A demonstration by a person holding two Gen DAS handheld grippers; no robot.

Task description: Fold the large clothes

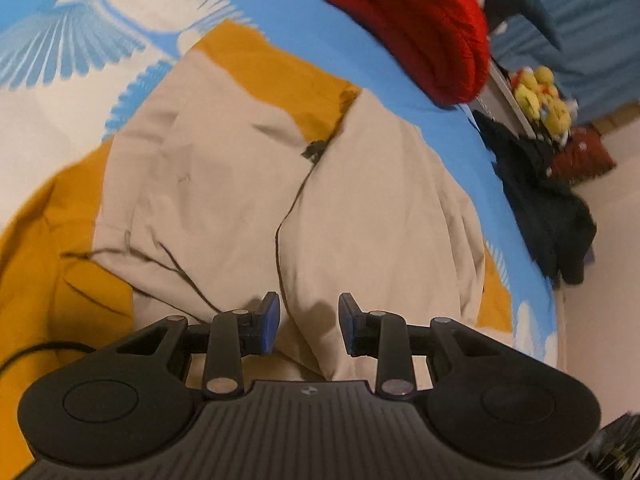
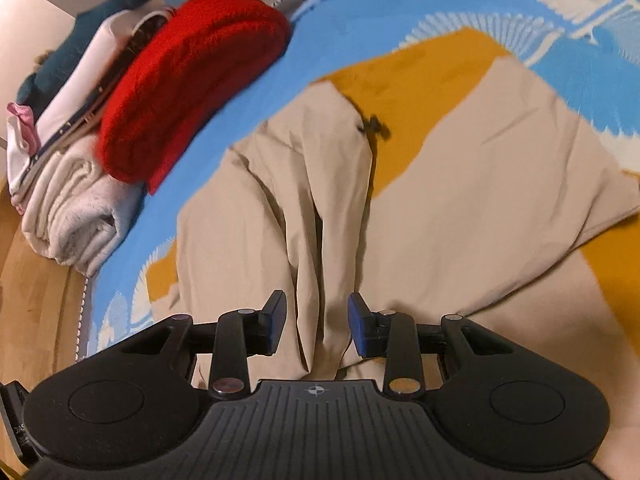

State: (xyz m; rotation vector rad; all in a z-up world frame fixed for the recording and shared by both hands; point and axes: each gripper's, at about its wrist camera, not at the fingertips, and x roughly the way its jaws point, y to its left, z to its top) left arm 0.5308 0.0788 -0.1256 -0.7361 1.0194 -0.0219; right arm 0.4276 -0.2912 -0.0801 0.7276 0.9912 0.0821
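Bedspread (image 1: 280, 12) first: blue with white fan-shaped prints, it fills the upper half of both views and carries everything else. On it, from the centre of each frame down toward the bottom edge, lies the task's piece — a beige jacket (image 1: 208, 184) with a mustard-yellow lining showing at its upper edge and at the left of the left-wrist view. It lies open and rumpled, two beige panels meeting along a dark seam line (image 1: 292, 208) that runs down the middle. A folded red knit (image 2: 188, 80) sits at upper left in the right-wrist view, on a stack of pale folded laundry (image 2: 72, 208); the same knit shows at upper right in the other view. A small dark tab (image 1: 316, 148) marks the top of the seam.

The left gripper (image 1: 308, 324) hangs above the lower beige panels with its jaws apart and nothing pinched; whether the pads brush the cloth I cannot tell. The right gripper (image 2: 318, 324) is likewise parted, a raised beige ridge (image 2: 316, 248) lying ahead between the fingers, not clamped.

Risks, as I judge them: a closing jaw could take only the top layer, so the lining stays behind and the fold comes out skewed; uneven pulls from the two hands would twist the panels; a wide sweep toward the red knit could topple the finished stack.
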